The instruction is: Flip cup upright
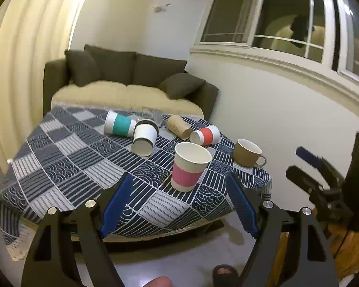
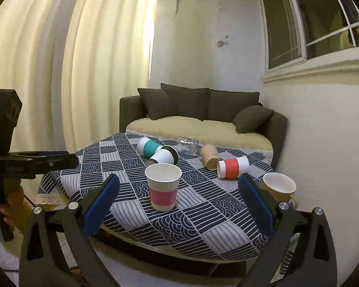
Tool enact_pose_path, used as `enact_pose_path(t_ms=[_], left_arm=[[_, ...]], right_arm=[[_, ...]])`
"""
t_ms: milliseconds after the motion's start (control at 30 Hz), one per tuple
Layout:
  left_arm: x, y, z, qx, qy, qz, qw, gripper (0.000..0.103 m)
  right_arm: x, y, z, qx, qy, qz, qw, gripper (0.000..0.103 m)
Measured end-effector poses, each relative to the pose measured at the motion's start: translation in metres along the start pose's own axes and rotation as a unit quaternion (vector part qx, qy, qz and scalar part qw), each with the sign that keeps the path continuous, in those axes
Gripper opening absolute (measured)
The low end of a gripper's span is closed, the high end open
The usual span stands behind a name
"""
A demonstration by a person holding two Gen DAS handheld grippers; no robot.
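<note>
A pink-banded paper cup [image 1: 190, 166] [image 2: 163, 186] stands upright near the table's front edge. Lying on their sides behind it are a teal-banded cup [image 1: 119, 125] [image 2: 148, 148], a white cup with a black lid [image 1: 144, 138] [image 2: 164, 156], a brown cup [image 1: 178, 126] [image 2: 209, 156] and a red-banded cup [image 1: 205, 135] [image 2: 232, 167]. A tan mug [image 1: 247, 153] [image 2: 278, 187] stands upright at the right edge. My left gripper [image 1: 179, 186] is open and empty, short of the pink cup. My right gripper [image 2: 179, 189] is open and empty, also short of it.
The table has a blue and grey patterned cloth [image 1: 71, 162] [image 2: 203, 215]. A clear glass [image 1: 152, 114] [image 2: 187, 147] sits at the back. A dark sofa [image 1: 131, 83] [image 2: 203, 112] stands behind the table, a wall with windows to the right, curtains to the left.
</note>
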State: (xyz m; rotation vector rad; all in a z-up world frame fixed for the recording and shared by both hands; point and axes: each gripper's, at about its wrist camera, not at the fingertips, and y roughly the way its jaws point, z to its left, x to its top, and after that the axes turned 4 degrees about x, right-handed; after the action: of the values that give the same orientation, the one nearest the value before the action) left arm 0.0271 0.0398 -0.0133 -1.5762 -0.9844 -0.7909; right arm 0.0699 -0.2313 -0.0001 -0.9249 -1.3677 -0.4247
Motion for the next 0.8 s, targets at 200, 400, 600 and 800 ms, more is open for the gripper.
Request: enact_pose_path(t_ms=[200,400,600,800], left_arm=[[0.000,-0.021,-0.007,0.012,0.023,-0.012,0.9996,0.078],[-0.004,-0.030,-0.016,0.012,0.066,0.004,0.9978,0.078],[-0.014,-0.032,-0.035,0.002,0.097,0.011,0.9952,0.078],[-0.016,-0.021,-0.036,-0.001,0.089,0.027,0.9957,0.078]], right_arm=[[0.002,-0.011,-0.007,0.011,-0.025,0.004,1.000,0.098],[-0.004,-0.020,-0.020,0.014,-0.023,0.002,1.000,0.098],[-0.013,-0.021,-0.023,0.027,-0.019,0.001,0.999,0.098],[-0.014,-0.023,-0.026,0.034,-0.005,-0.002,0.999,0.098]])
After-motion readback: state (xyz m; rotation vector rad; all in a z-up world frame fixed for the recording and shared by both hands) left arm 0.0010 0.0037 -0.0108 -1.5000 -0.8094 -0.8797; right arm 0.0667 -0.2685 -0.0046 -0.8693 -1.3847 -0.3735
